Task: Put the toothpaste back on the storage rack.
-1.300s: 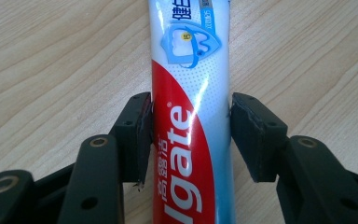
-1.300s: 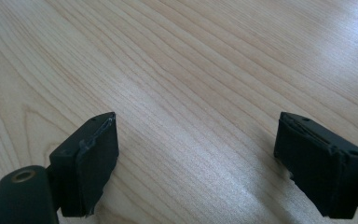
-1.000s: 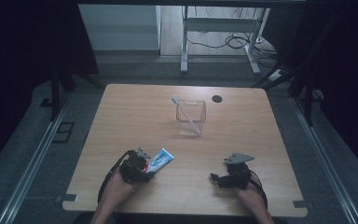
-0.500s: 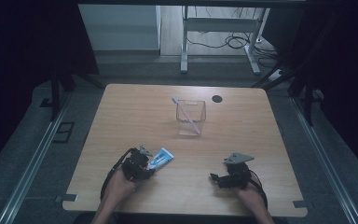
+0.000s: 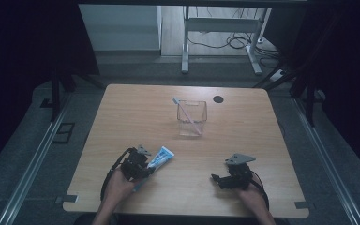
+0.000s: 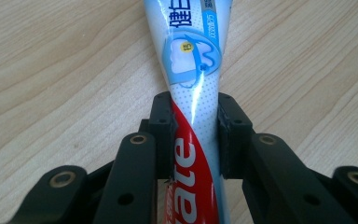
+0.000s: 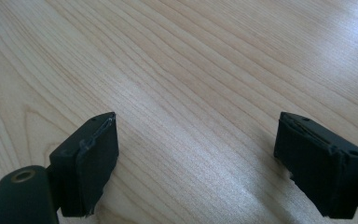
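Toothpaste tube [image 5: 161,157] lies flat on the wooden table [image 5: 122,112] near the person's front-left, its printed end pointing toward the clear cup [image 5: 191,117] that stands mid-table with a toothbrush [image 5: 185,114] leaning inside. The left gripper [image 5: 143,161] has just been closing on the tube; in the left gripper view both pads press its sides at the red-and-white stretch, so the grip is narrow and the tube [image 6: 192,93] is held. To do this step well, the hold should stay firm but not crushing — the soft body can buckle or slip — and any lift should start straight up, keeping the tube level. Farther right, the right gripper [image 5: 218,179] rests low over bare wood, well apart from the cup, its jaws spread wide and holding nothing.
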Tool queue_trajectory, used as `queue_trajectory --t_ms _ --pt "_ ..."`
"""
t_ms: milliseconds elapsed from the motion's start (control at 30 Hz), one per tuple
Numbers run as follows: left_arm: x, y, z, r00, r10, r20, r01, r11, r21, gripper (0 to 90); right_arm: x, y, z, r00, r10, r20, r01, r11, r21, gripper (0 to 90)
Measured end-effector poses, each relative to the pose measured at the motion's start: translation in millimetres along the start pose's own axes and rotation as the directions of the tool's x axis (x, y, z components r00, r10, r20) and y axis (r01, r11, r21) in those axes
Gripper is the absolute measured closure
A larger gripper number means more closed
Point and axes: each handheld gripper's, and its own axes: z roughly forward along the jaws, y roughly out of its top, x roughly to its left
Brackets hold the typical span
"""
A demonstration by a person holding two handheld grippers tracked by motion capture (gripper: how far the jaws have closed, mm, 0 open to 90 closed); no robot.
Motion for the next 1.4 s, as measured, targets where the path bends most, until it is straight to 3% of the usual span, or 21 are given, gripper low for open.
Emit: queue_trajectory --t_ms 667,1200,1400 --pt "-5.5 27.2 -15.5 0.9993 0.035 0.012 -0.034 0.9952 -0.092 72.8 -0.3 0.0 0.1 1.0 -0.003 0.0 0.003 1.0 -0.001 13.5" --pt "-16.2 62.4 -31.3 0.9944 0.106 0.006 -0.104 0.9878 -0.116 72.7 -0.5 0.0 0.0 1.0 -0.005 0.0 0.005 1.0 -0.001 13.5" --pt "-18.7 72.4 -35.1 0.9935 0.114 0.001 -0.113 0.9858 -0.124 72.8 -0.6 0.1 -0.2 1.0 -0.006 -0.002 0.006 1.0 0.001 13.5"
